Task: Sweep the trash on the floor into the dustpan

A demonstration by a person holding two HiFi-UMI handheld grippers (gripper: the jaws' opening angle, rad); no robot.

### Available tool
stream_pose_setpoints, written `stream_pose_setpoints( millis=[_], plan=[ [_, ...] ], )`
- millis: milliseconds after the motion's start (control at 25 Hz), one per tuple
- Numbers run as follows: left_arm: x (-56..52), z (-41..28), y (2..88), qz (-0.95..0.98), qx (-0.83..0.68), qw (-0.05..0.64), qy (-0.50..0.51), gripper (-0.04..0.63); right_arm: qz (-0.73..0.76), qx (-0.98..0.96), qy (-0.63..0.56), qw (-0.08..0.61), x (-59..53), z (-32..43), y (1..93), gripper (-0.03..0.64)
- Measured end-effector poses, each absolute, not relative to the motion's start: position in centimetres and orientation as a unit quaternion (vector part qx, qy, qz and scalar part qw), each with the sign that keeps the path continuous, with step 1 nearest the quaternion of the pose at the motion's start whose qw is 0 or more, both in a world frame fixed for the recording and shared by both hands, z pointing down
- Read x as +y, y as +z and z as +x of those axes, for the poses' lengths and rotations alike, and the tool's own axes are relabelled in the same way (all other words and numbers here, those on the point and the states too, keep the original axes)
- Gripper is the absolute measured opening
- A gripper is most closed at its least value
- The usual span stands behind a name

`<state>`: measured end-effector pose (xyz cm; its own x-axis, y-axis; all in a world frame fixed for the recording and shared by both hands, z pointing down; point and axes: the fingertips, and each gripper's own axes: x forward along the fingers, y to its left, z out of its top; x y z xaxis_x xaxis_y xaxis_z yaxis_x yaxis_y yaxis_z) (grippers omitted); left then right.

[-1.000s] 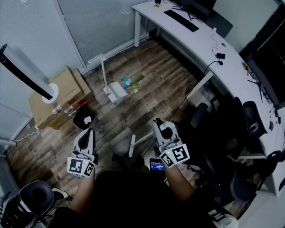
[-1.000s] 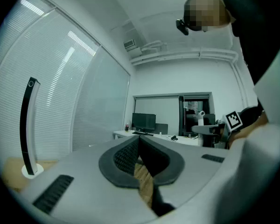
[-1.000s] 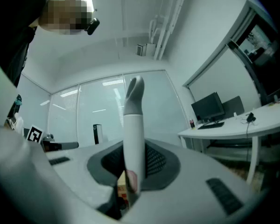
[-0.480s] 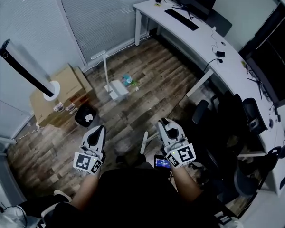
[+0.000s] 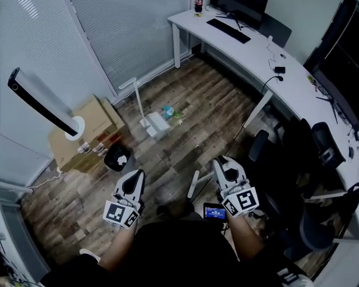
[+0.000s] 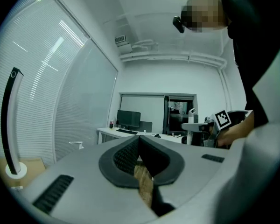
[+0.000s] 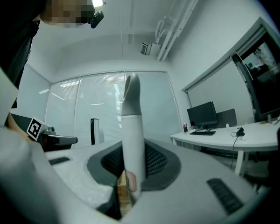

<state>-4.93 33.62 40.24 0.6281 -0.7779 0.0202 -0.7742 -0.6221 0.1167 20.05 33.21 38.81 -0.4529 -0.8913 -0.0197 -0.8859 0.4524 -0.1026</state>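
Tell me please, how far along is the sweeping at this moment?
Done: the right gripper is shut on a white handle, likely the broom's. In hand: nothing is being swept; the trash lies on the floor beside the dustpan, well ahead of both grippers. The left gripper is shut and empty. Left: reach the trash and sweep all of it into the dustpan.

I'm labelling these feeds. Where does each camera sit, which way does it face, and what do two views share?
Head view: on the head, steeply down at floor, dustpan and trash; forearms, left gripper and right gripper show.
Left gripper view: rides that gripper, level along shut, empty jaws toward the desk; torso at right.
Right gripper view: rides that gripper, along jaws shut on a white handle; clothing upper left.
Shared: both gripper views show the monitor.
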Motion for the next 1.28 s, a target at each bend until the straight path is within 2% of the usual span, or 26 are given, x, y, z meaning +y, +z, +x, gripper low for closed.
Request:
stream_pose_setpoints(
  millis=[880,1280],
  plan=[
    [34.0,-5.9,42.2,0.853,-0.514,0.084,-0.031,0.006,-0.475,0.878,-0.049,0.039,31.6,22.2,40.8,0.061],
    [28.9,-5.9,43.4,0.847,-0.524,0.087,-0.031,0.009,-0.480,0.873,-0.060,0.055,27.5,23.7,40.8,0.061]
  ],
)
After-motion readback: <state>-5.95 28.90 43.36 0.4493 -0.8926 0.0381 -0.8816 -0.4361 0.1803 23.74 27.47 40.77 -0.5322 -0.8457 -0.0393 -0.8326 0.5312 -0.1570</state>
